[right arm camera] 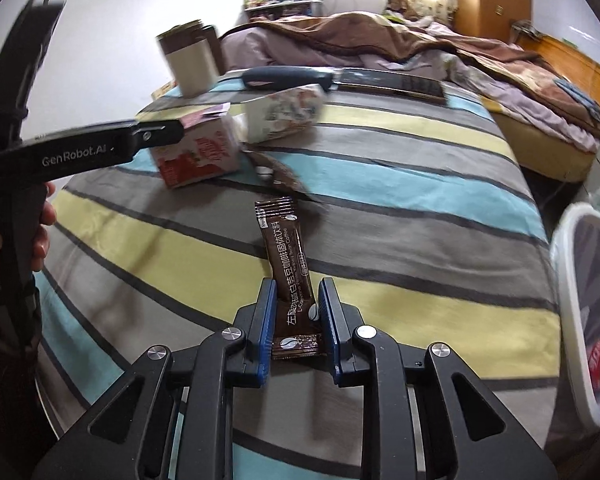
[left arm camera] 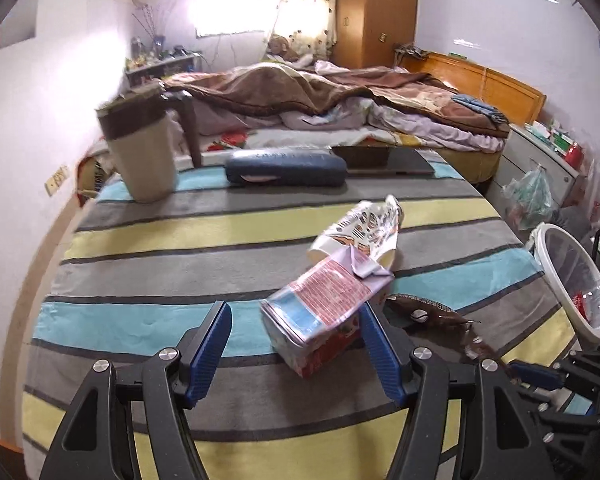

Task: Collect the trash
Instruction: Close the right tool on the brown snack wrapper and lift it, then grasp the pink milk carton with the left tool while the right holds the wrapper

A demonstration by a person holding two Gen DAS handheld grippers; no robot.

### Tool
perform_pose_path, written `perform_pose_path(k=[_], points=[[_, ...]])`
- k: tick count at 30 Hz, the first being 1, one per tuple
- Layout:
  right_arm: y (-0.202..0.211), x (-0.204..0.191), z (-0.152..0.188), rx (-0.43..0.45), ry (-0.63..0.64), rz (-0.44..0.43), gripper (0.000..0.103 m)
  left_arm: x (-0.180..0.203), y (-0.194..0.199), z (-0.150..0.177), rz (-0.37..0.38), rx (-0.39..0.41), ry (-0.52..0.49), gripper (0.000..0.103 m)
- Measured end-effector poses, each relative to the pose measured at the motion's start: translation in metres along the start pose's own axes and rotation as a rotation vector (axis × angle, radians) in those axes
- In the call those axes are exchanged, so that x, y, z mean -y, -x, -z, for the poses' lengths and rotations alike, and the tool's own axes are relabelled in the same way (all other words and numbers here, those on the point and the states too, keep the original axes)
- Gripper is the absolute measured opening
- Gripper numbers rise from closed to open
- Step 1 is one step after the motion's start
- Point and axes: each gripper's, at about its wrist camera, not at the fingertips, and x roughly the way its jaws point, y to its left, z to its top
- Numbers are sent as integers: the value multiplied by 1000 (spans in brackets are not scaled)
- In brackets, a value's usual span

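Coffee sachet pinched in the right tongs (right arm camera: 296, 320); left tongs (left arm camera: 296, 344) spread around the crushed carton.

The brown coffee sachet (right arm camera: 286, 256) is clamped at its near end, its long axis running toward 12 o'clock over the striped table (right arm camera: 420, 280), ready for the white bin (right arm camera: 568, 280) at 3 o'clock. The carton (left arm camera: 320, 312) is framed but not gripped, pointing toward 1 o'clock, a crumpled paper cup (left arm camera: 364, 232) beyond.

Ahead of the hand-held gripper lies a bench under a striped cloth (left arm camera: 148, 240) of grey, yellow and blue bands. Beyond it stands a bed (left arm camera: 380, 120) heaped with a brown blanket (left arm camera: 268, 88), its wooden headboard (left arm camera: 484, 80) to the right. A wooden wardrobe (left arm camera: 376, 12) rises at the back beside a bright, curtained window (left arm camera: 236, 12). The walls (left arm camera: 40, 92) are white, and a cluttered shelf (left arm camera: 160, 62) sits far left.
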Motion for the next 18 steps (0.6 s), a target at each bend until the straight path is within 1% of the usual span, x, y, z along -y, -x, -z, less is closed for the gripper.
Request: perform_pose_path(k=[1,3,4,7,10,14,15,18], points=[[1,3,0,3,-10,1,24,1,-5,1,29,-23,0,66],[3,7,1,10,-26,14,24,2,-8,3,87,-34,12,66],[3,8,1,11,-30,25,24,4,-9,5,99,-39,16,66],[1,16,2,14,-62,29,24,13,-8,7,90,-37,-11,66],[1,20,2,17,-73,32,24,22,-2,11,136,-40,-21,66],[1,22,2,22,-83,37,24,36,8,15,208,-45,-61,66],[0,23,2,23,-86,38,24,39,11,15,215,-41,-71,66],[1,23,2,27,-86,42,24,38,19,9,129,14,-80,66]])
